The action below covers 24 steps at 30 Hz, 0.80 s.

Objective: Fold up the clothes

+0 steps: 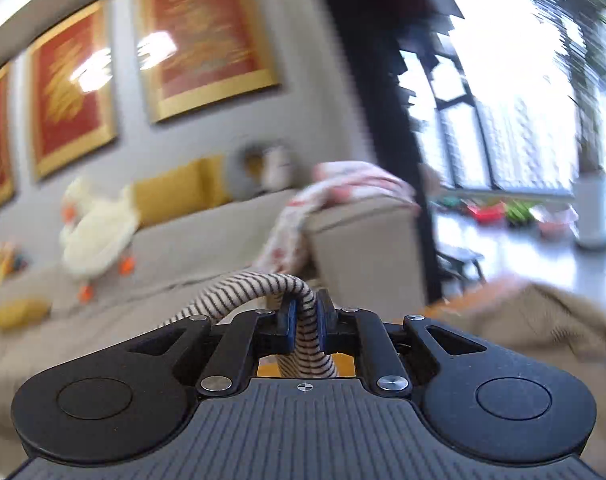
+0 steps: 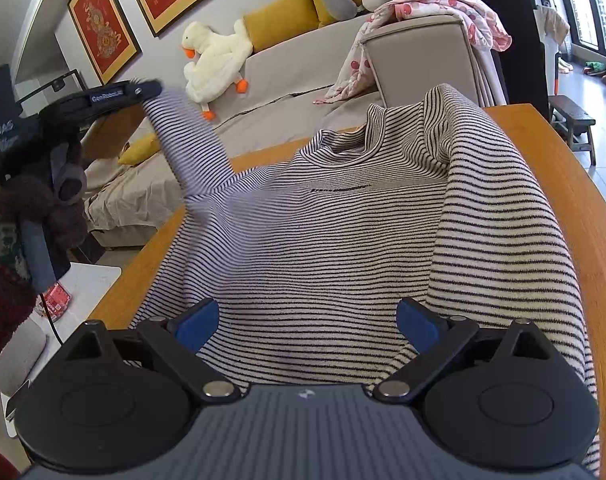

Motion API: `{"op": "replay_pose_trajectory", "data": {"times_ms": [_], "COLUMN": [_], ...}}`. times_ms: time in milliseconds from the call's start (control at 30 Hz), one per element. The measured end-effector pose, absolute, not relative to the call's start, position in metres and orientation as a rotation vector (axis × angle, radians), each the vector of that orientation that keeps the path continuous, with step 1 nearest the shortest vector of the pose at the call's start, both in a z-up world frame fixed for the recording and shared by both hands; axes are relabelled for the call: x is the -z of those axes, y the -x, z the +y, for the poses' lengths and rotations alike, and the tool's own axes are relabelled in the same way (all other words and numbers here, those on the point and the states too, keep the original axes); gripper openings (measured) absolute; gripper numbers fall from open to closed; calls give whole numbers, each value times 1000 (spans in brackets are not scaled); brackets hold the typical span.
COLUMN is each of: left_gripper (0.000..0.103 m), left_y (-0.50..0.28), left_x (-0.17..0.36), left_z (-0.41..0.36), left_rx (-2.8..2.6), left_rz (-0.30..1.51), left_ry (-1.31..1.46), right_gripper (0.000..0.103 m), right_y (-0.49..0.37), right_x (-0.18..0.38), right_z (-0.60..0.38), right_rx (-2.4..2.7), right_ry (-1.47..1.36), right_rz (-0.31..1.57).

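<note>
Left hand-held gripper (image 1: pixel 305 312) pinches the striped sweater's sleeve (image 2: pixel 191 140); right hand-held gripper (image 2: pixel 307 326) spread above sweater (image 2: pixel 343 232).

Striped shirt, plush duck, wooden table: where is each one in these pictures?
Striped shirt (image 2: pixel 343 240): right wrist view, on the chest below the printed line.
Plush duck (image 2: pixel 215 60): right wrist view, on its white body.
Wooden table (image 2: pixel 575 184): right wrist view, on the bare right edge.

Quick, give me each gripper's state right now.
Left gripper: closed on a sleeve of the striped shirt, lifted off the table.
Right gripper: open, holding nothing, over the shirt's hem.
</note>
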<state>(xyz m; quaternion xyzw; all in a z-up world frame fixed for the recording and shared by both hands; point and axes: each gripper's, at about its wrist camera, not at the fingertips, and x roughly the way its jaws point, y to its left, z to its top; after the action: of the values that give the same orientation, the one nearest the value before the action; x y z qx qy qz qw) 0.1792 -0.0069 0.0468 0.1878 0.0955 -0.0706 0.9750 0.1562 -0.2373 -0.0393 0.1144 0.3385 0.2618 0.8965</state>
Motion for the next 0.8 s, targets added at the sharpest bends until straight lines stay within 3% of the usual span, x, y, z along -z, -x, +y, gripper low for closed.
{"op": "replay_pose_trajectory", "data": {"times_ms": [233,300,367,533,700,800], "left_gripper": [17,27,46,74,77,91], "left_y": [-177,-181,-185,-206,-210,-202], "left_x": [20,25,19,0,21,37], "left_z": [-38,-29,-9,35,39,32], "left_rx": [375,402,444,437,401,438], "left_rz": [441,524,570,609,670,661], "left_ry": [-492,-405,-211,182,255,301], "right_gripper": [96,96,96,97,96,97], "right_y": [-158,-158,-159,-159,-159,-160], "right_x": [38,38,38,38,30,20], "right_z": [-239,-239,-238,-239,-247,-260], "right_rx": [-551,-551,-552,-555,-530,-466], "right_ry": [-251,-251,-250,-250,-236,-179], "right_rz": [710,711,711,710,716,697]}}
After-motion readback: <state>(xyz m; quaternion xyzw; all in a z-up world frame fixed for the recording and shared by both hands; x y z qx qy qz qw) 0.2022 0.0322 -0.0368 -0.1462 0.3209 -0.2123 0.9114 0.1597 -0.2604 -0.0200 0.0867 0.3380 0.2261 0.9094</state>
